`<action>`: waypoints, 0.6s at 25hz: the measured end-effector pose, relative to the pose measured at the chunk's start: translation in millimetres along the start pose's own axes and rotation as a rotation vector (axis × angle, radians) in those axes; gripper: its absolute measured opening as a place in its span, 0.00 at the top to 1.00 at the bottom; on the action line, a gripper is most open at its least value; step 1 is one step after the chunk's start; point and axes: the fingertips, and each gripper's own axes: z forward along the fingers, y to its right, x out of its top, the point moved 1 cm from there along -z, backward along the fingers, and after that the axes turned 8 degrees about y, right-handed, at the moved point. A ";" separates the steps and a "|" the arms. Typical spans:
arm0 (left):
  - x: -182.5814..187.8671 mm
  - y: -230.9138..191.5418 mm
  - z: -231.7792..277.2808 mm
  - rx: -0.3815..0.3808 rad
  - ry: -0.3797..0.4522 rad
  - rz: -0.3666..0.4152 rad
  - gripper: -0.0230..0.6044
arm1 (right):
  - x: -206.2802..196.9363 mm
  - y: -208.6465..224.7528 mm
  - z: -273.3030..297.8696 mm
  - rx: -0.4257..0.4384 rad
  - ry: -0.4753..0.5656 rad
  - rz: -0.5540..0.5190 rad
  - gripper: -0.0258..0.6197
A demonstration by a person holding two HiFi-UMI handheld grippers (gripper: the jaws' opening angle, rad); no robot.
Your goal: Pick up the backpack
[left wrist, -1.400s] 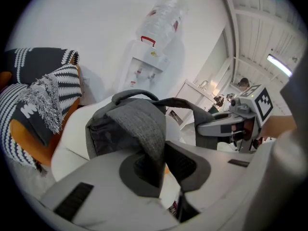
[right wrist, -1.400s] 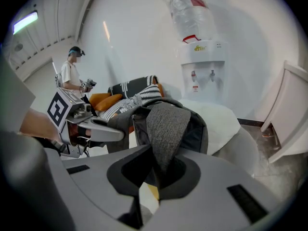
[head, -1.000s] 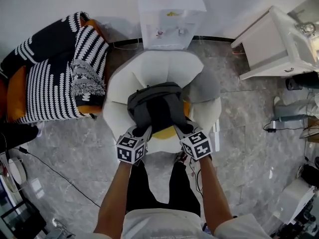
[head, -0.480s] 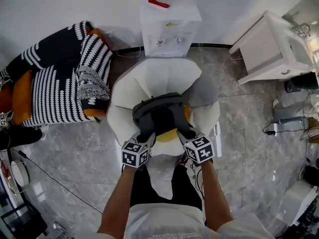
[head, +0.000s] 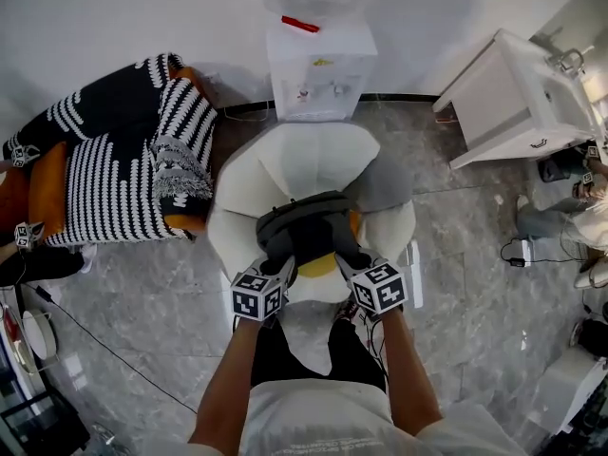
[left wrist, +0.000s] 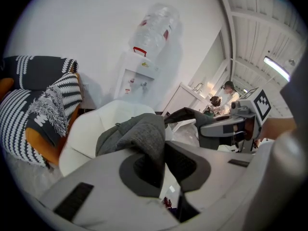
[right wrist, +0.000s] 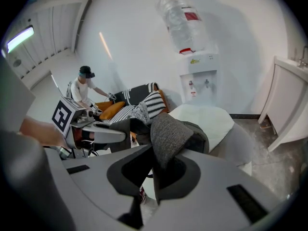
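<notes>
Your left gripper (head: 275, 260) is closed tight on one padded grey shoulder strap (left wrist: 144, 138) of the dark grey fabric backpack (head: 302, 224). In the left gripper view the strap rises out of the dark pads and folds over toward the bag's body. Your right gripper (head: 348, 258) is clamped the same way on the other padded grey strap (right wrist: 168, 131), whose end stands up between its jaws. Neither pair of jaws shows any gap beyond the strap's own thickness.

The backpack lies over the front half of the round white shell chair (head: 285, 160), between the chair's back and your two grippers, with its strap side turned up toward you. A yellow cushion (head: 318, 265) shows on the chair seat just under the bag's near edge. Whether the bag's underside touches the seat cannot be told from these views.

Behind the chair, against the wall, stands the white water dispenser (head: 318, 69) with a clear bottle (left wrist: 154, 28) on top. To the chair's left, just beside its rim, is a black-and-white striped throw (head: 114, 174) draped over an orange sofa. To the chair's right, well apart, is a white cabinet (head: 508, 103). The chair stands on grey marbled floor tiles (head: 465, 255).
</notes>
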 end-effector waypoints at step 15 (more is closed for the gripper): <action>13.0 10.9 -12.7 0.007 0.010 -0.030 0.87 | 33.1 -0.6 -21.0 0.023 0.060 0.026 0.91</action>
